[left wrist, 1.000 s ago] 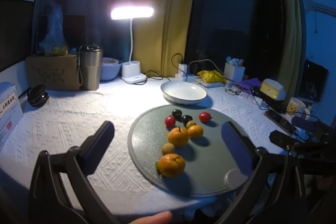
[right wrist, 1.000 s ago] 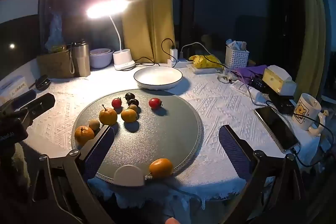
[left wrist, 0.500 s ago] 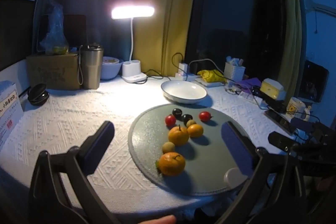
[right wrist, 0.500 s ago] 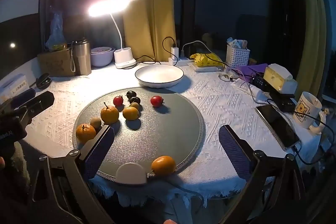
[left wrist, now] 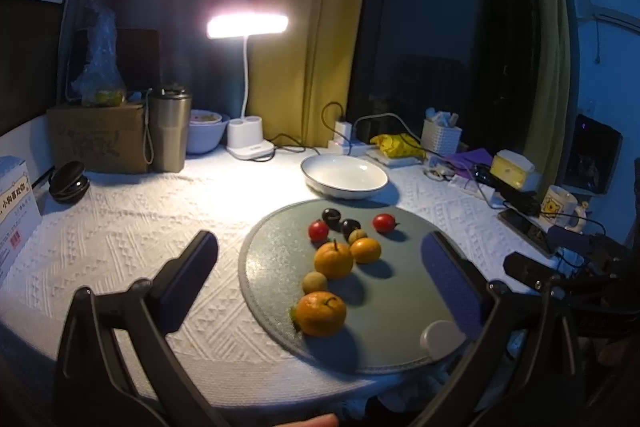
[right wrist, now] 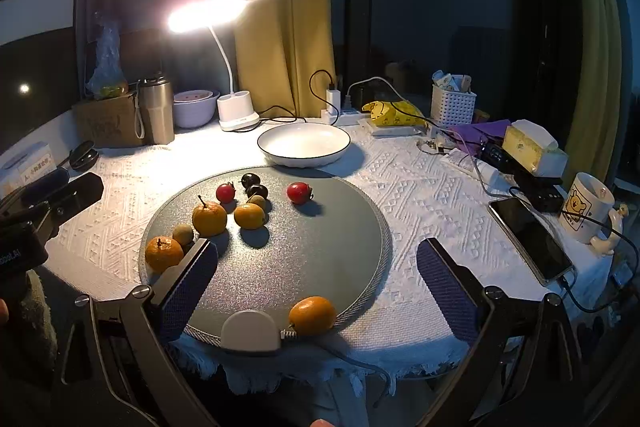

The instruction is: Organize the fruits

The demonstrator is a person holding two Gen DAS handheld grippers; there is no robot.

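A round grey mat [left wrist: 404, 279] [right wrist: 304, 251] holds several fruits: oranges [left wrist: 321, 313] [right wrist: 209, 218], red cherry tomatoes [left wrist: 384, 222] [right wrist: 299, 192], dark plums [left wrist: 331, 216] [right wrist: 250, 180] and small greenish-brown fruits [left wrist: 314, 282] [right wrist: 183, 234]. One orange [right wrist: 312, 315] lies at the mat's near edge beside a white puck [right wrist: 250, 331]. An empty white bowl [left wrist: 344, 175] [right wrist: 304, 143] stands behind the mat. My left gripper [left wrist: 320, 275] hangs open above the mat's near left side. My right gripper [right wrist: 318, 273] is open over the mat's near edge, holding nothing.
A lit desk lamp [left wrist: 247, 27], steel tumbler [left wrist: 168, 129], cardboard box [left wrist: 98, 137] and lilac bowl [left wrist: 205, 133] line the back left. On the right are a phone [right wrist: 530, 239], a mug [right wrist: 586, 213], cables, a white basket [right wrist: 453, 104] and a yellow tissue box [right wrist: 532, 147].
Both grippers have drifted slightly, so the view has shifted a little. The fruits have not moved and both grippers stay open.
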